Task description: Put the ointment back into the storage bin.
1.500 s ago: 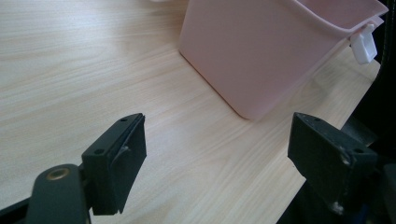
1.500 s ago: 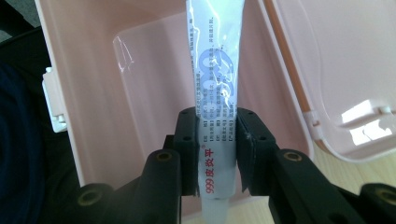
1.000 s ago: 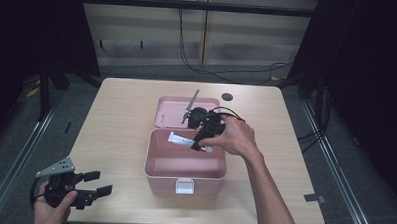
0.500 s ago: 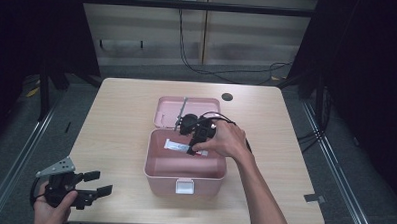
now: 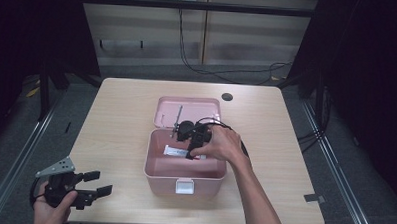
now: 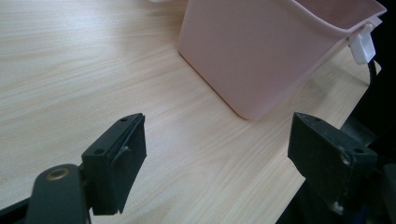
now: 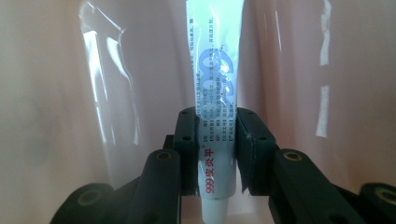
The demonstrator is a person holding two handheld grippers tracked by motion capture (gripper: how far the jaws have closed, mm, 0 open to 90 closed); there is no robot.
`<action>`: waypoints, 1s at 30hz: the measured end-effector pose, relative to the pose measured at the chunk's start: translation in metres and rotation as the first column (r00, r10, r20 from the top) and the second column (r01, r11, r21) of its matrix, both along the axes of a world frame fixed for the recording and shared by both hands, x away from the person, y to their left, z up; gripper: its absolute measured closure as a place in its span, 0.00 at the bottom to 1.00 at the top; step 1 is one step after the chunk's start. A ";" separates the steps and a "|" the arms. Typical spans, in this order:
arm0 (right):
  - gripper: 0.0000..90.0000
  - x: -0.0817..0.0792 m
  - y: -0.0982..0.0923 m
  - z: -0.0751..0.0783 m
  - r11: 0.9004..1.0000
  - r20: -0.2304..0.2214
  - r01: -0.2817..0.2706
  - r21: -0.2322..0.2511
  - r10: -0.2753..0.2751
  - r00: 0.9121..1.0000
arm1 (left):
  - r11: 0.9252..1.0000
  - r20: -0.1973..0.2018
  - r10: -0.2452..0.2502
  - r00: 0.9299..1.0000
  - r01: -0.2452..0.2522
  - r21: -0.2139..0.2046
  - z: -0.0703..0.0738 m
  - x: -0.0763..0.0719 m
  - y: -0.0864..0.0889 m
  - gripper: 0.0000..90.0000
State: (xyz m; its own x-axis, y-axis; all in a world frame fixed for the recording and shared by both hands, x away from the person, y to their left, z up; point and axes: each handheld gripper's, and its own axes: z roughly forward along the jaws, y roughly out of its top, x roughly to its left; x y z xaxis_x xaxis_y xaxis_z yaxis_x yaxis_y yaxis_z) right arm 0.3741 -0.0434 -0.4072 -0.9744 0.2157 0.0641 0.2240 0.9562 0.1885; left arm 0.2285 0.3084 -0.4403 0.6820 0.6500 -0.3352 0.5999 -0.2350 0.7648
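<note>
Right gripper (image 7: 218, 140) clamps white ointment tube (image 7: 215, 93) low inside pink box (image 5: 154, 166), near its back wall. Judgement: lower tube flat to box floor, then release; avoid dragging. Left gripper (image 6: 224, 154) spread wide, empty, over table (image 6: 70, 70) left of box.

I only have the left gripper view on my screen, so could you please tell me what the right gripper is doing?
Observer: The right gripper is shut on a white tube with blue print.
Operator: Thank you. Where is it holding that tube?
Observer: Inside the open pink box, between its walls in the high view.
Operator: And does the box have a lid?
Observer: Yes, the pink lid lies open behind the box, toward the table's far edge.
</note>
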 end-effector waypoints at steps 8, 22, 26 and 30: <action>0.79 -0.001 0.006 -0.009 1.000 0.006 -0.017 -0.025 0.017 1.000 | 1.000 -0.001 -0.001 1.000 0.001 0.000 0.000 0.000 0.000 0.21; 0.79 -0.003 0.009 -0.015 0.998 0.025 -0.031 -0.049 0.032 0.999 | 1.000 -0.003 -0.002 1.000 0.002 -0.001 0.000 0.000 0.000 0.21; 0.79 -0.003 0.012 -0.015 0.998 0.024 -0.034 -0.053 0.036 0.999 | 1.000 -0.002 -0.003 1.000 0.003 -0.003 0.000 0.000 -0.001 0.21; 0.79 -0.002 0.017 -0.017 0.998 0.028 -0.036 -0.056 0.038 0.999 | 1.000 0.000 -0.001 1.000 0.001 -0.001 0.000 0.000 0.000 0.21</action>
